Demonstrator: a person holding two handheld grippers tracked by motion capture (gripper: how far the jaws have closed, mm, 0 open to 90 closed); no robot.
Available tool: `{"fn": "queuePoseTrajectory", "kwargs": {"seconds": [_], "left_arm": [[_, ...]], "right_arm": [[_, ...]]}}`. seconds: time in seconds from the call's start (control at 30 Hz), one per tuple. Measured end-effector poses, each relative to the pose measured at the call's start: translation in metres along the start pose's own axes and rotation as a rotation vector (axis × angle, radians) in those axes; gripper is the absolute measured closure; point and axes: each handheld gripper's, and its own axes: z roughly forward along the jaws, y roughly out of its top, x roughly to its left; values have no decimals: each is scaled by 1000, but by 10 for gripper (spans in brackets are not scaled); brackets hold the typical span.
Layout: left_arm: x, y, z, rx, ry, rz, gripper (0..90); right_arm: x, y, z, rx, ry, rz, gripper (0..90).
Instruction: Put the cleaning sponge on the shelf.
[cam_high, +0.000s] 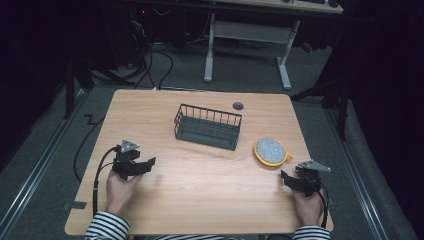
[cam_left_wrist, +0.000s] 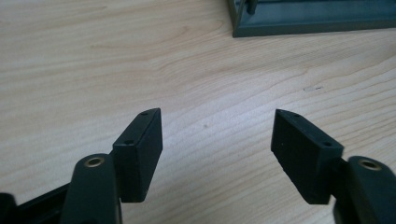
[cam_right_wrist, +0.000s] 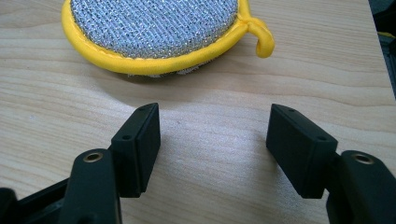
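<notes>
A round scouring pad (cam_high: 271, 151) with a silvery top, yellow rim and yellow loop lies at the table's right. A dark wire basket (cam_high: 207, 126) stands near the middle. My left gripper (cam_high: 146, 166) hovers at the left, open, with bare wood between its jaws (cam_left_wrist: 217, 126). The basket's base (cam_left_wrist: 317, 21) lies ahead of it to the right. My right gripper (cam_high: 291, 180) is near the front right corner, open and holding nothing (cam_right_wrist: 214, 123). The scouring pad (cam_right_wrist: 154, 28) lies just beyond its jaws, apart from them.
The wooden table (cam_high: 200, 195) has a dark round grommet (cam_high: 238, 105) near its far edge. Its right edge (cam_right_wrist: 380, 70) runs close to my right gripper. Behind the table stands a white desk frame (cam_high: 247, 45) with cables on the floor.
</notes>
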Motion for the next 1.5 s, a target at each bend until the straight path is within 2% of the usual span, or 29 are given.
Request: {"fn": "queuePoseTrajectory", "kwargs": {"seconds": [0.1, 0.23, 0.3, 0.47, 0.5, 0.53, 0.6, 0.67, 0.7, 0.73, 0.8, 0.87, 1.03, 1.2, 1.33, 1.43, 1.5], "left_arm": [[-3, 11, 3, 18, 0, 23, 359], [-6, 22, 6, 24, -18, 26, 354], [-10, 34, 8, 39, -17, 40, 373], [-15, 60, 6, 13, -37, 48, 390], [-15, 60, 6, 13, -37, 48, 393], [-18, 71, 6, 14, -42, 55, 392], [-20, 80, 7, 27, -39, 59, 382], [-22, 86, 7, 32, -37, 56, 377], [-22, 97, 9, 31, -49, 42, 381], [-22, 97, 9, 31, -49, 42, 389], [-24, 112, 12, 27, -38, 52, 391], [-24, 117, 14, 28, -33, 55, 391], [-24, 141, 28, 42, -2, 54, 400], [-24, 154, 40, 51, 28, 54, 426], [-21, 167, 58, 72, 48, 37, 438], [-22, 171, 65, 79, 45, 41, 485], [-22, 173, 72, 80, 33, 30, 509]], "right_arm": [[0, 0, 0, -1, -1, -1, 355], [0, 0, 0, 0, -2, 1, 356], [0, 0, 0, -1, -1, 0, 355], [0, 0, 0, 1, 1, 3, 352], [0, 0, 0, 1, 1, 3, 352], [0, 0, 0, 1, 2, 3, 352], [0, 0, 0, 0, 2, 1, 352], [0, 0, 0, 1, 3, 3, 352], [0, 0, 0, 1, 4, 3, 353], [0, 0, 0, 1, 4, 3, 353], [0, 0, 0, 0, 7, 0, 352], [1, 0, 0, 1, 6, -2, 352], [1, -1, -1, 3, 8, -2, 353], [1, -1, -1, 4, 9, -5, 352], [1, -1, -1, 1, 11, -8, 352], [1, -1, -1, 1, 11, -8, 353], [1, -1, -1, 1, 11, -9, 352]]}}
